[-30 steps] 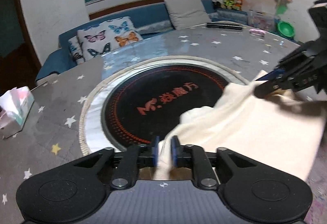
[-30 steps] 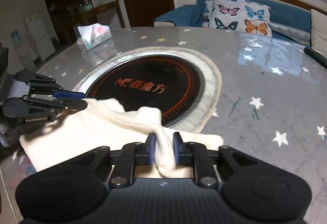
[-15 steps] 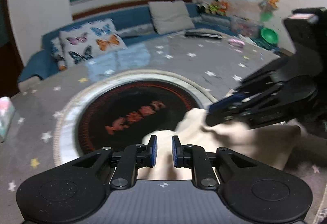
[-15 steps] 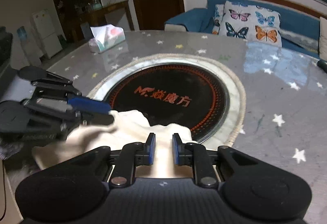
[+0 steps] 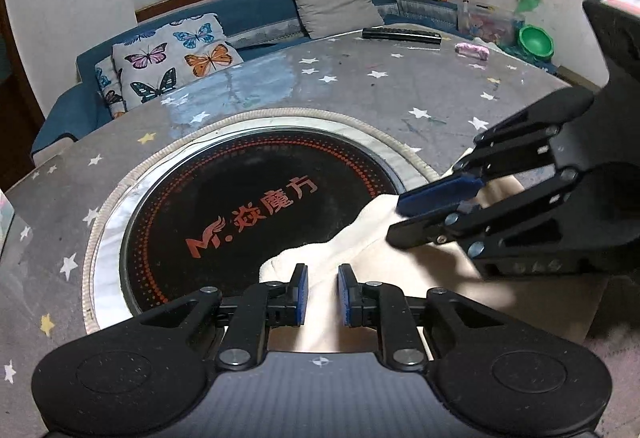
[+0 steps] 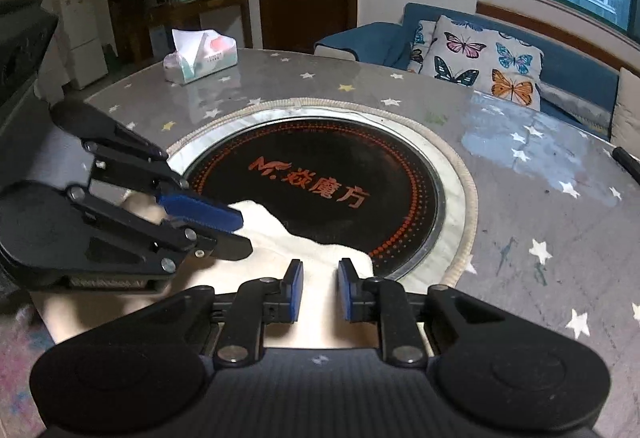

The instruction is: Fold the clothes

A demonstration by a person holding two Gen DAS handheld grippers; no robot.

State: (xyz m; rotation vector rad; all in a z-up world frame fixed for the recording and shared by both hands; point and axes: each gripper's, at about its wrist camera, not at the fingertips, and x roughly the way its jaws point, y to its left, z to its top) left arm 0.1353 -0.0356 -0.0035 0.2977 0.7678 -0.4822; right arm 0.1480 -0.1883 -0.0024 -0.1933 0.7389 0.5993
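Cream garment [image 5: 400,270] near half hidden under both tools; remote [image 6: 628,164] cut by frame edge.

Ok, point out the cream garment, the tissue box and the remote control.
cream garment [image 5: 356,238], left wrist view, raised fold beyond the fingertips.
tissue box [image 6: 202,64], right wrist view, front face.
remote control [image 5: 401,34], left wrist view, middle of its top.

Garment [image 5: 400,278] lying on bench [image 5: 360,98] overlapping inset disc [image 5: 248,206], tissue box [image 6: 200,58] sitting at far edge, sofa [image 6: 500,50] standing behind
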